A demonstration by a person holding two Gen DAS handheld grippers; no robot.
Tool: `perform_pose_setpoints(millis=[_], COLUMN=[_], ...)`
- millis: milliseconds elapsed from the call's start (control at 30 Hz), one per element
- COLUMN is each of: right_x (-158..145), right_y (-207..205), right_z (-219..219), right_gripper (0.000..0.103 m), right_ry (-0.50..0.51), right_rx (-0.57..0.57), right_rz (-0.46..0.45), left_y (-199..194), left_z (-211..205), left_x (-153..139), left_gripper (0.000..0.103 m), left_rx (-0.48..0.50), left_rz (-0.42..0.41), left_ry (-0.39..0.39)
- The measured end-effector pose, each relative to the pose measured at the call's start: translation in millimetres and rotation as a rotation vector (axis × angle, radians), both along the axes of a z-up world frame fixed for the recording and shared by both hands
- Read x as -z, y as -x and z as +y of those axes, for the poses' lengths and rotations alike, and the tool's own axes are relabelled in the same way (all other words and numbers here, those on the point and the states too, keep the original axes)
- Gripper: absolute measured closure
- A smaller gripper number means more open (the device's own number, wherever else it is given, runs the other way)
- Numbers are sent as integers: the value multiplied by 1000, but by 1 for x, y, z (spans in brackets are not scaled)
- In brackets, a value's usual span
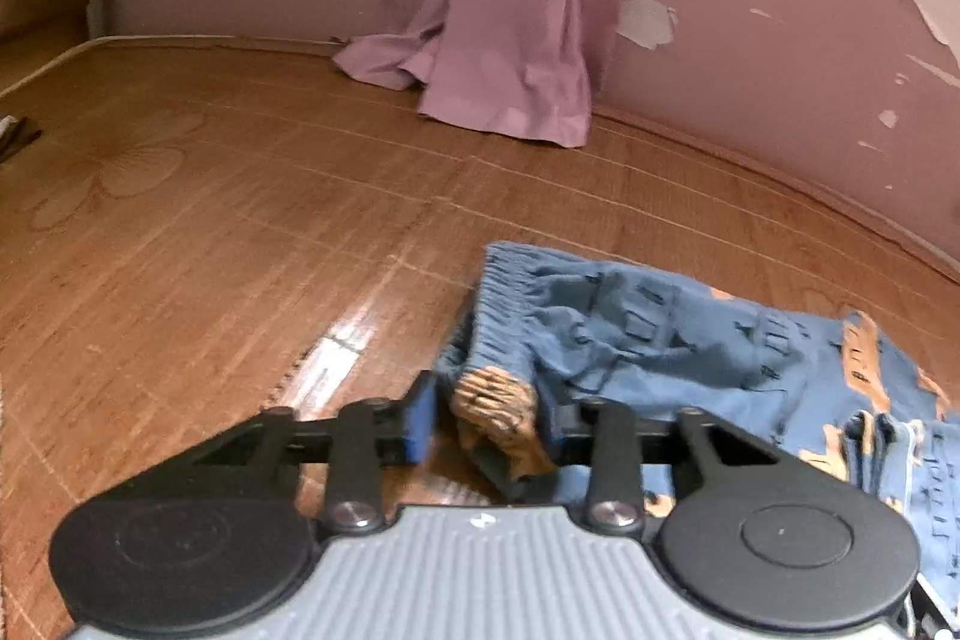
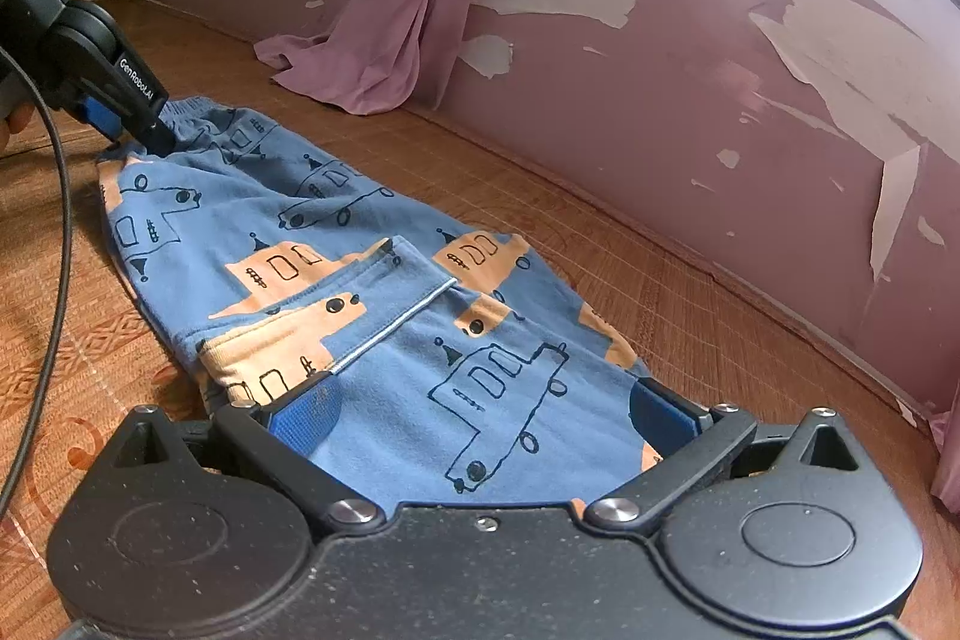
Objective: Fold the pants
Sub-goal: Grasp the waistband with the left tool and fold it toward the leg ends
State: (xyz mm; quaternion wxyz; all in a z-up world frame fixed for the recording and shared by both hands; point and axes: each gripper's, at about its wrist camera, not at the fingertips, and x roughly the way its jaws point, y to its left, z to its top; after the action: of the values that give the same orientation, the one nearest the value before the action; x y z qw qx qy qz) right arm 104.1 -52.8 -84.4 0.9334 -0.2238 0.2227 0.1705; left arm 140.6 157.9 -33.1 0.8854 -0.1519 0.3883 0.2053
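Observation:
Blue pants (image 2: 360,232) with orange and outlined vehicle prints lie flat on the woven mat (image 2: 630,280), folded over lengthwise, with one hem lying across the middle. My right gripper (image 2: 480,418) is open at the near end, its blue pads spread wide with the fabric between them. My left gripper (image 1: 489,421) is open at the far end, straddling a bunched corner of the elastic waistband (image 1: 510,280). Its left pad stands clear of the cloth and its right finger is hidden behind fabric. From the right wrist view the left gripper (image 2: 129,127) sits at the waistband.
A pink curtain (image 1: 498,40) hangs down the peeling pink wall (image 1: 750,70) and pools on the mat (image 1: 240,220) behind the pants. A black cable (image 2: 57,196) trails from the left gripper over the mat. The mat edge meets the wall on the right.

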Motion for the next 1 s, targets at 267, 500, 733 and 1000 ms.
perform_pose_setpoints(millis=[267, 500, 733, 1000], right_x=[1, -3, -28, -42], right_y=[2, 0, 0, 10], right_z=[1, 0, -40, -104], right_gripper=[1, 1, 1, 1], right_ry=[2, 0, -54, -15], right_rx=[9, -3, 17, 36], right_rz=[-11, -3, -34, -46], left_y=[-4, -2, -6, -21], left_z=[-6, -27, -68, -167], left_x=[-9, -46, -86, -120], left_gripper=[82, 83, 83, 83], left_rx=[-22, 64, 206, 523], left_rz=[-25, -138, -259, -332], left_ry=[-1, -45, -97, -204])
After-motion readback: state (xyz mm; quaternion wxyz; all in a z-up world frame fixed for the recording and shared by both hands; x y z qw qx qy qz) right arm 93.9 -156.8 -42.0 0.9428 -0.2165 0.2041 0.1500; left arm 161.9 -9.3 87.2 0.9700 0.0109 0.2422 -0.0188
